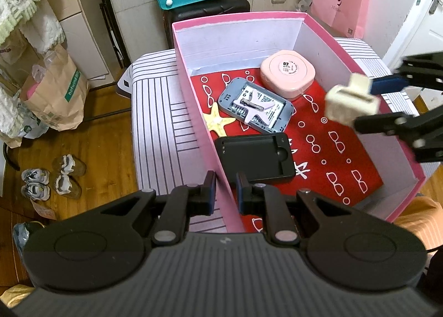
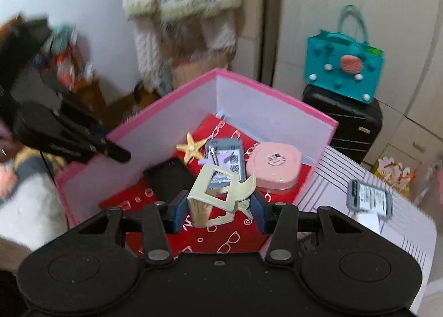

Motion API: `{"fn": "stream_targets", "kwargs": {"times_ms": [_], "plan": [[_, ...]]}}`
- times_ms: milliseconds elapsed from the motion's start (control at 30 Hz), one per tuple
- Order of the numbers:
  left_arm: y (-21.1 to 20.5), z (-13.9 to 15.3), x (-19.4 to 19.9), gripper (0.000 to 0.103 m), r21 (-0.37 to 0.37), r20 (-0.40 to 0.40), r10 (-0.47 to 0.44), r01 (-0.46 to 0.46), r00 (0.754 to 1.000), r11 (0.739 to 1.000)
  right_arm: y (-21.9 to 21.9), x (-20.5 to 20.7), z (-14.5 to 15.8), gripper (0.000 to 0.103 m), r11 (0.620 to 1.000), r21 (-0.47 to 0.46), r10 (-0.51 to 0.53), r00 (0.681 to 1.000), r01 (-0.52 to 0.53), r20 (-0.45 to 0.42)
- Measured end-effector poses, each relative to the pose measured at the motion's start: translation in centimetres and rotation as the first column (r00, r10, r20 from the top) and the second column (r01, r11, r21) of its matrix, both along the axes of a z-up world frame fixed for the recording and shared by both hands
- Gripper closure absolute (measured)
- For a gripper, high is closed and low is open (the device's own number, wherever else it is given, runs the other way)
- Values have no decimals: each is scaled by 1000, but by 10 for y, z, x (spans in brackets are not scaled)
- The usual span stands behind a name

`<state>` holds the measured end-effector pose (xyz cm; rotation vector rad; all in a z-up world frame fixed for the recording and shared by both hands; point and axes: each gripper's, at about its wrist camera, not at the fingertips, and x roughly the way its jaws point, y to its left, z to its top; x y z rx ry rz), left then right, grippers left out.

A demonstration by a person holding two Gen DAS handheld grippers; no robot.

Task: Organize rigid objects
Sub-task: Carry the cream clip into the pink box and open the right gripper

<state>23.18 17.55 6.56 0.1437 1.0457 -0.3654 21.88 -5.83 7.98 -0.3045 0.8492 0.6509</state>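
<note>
While a striped surface [image 1: 155,123] carries everything, a large pink box [image 1: 193,101] with white inner walls and a red patterned floor is seen open on top of it. Inside the box lie a rounded pink case [image 1: 288,74], a black tray-shaped holder [image 1: 256,155], a grey device [image 1: 256,108] with a pale lilac star clip [image 1: 256,106] laid on it, and a yellow starfish [image 1: 217,121] by the left wall.

The left gripper [image 1: 225,192] is set astride the box's near-left wall, its fingers drawn almost together on either side of the wall's edge; whether the pads actually press the card cannot be told.

The right gripper [image 2: 218,213] is held above the box, its fingers clamped on a cream hair claw clip [image 2: 218,195]. The clip is judged light, stiff plastic, sprung and rather slippery; it is best held across its flat sides, as now, not by the teeth.

Only the right wrist view shows a second grey device [image 2: 369,200] lying outside the box on the surface. Only the left wrist view shows shoes on the wooden floor.
</note>
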Motion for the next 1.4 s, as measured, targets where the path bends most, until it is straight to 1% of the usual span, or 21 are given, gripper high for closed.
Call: {"fn": "stream_targets", "kwargs": {"times_ms": [67, 133, 400, 500, 600, 667, 700, 767, 900, 1067, 1233, 1333, 1400], "plan": [[1, 0, 0, 89, -1, 2, 2, -2, 1000, 1000, 10, 6, -3, 50, 998, -59, 36, 999, -36, -11], [1, 0, 1, 89, -5, 2, 3, -3, 1000, 1000, 13, 12, -8, 50, 993, -96, 60, 998, -63, -26], [1, 0, 2, 89, -5, -2, 4, -4, 1000, 1000, 35, 33, -37, 50, 982, -145, 104, 985, -124, -134], [0, 0, 2, 89, -3, 0, 5, -5, 1000, 1000, 41, 36, -44, 52, 975, -174, 113, 983, -138, -147], [0, 0, 1, 89, -5, 0, 6, -6, 1000, 1000, 43, 37, -46, 50, 971, -180, 132, 979, -159, -154], [0, 0, 0, 89, -9, -1, 7, -7, 1000, 1000, 41, 35, -42, 40, 973, -178, 128, 984, -149, -127], [1, 0, 0, 89, -9, 0, 6, -6, 1000, 1000, 39, 33, -38, 39, 975, -172, 125, 986, -143, -111], [1, 0, 0, 89, -9, 0, 6, -6, 1000, 1000, 31, 27, -25, 38, 982, -133, 124, 989, -134, -82], [0, 0, 0, 89, -8, 0, 4, -4, 1000, 1000, 3, 13, 7, 33, 997, -33, 71, 997, -72, -17], [0, 0, 0, 89, -2, -4, 2, -2, 1000, 1000, -38, -4, 32, 32, 999, 29, -22, 999, 21, 31], [-2, 2, 6, 89, 8, -30, 4, -3, 1000, 1000, -75, -22, 37, 32, 994, 20, -111, 990, 109, 88], [-3, 3, 11, 89, 9, -55, 9, -8, 998, 1000, -93, -29, 33, 32, 989, 18, -145, 984, 144, 106], [-2, 3, 15, 89, 4, -74, 18, -18, 997, 1000, -103, -31, 26, 32, 987, 38, -160, 980, 156, 122]]}}
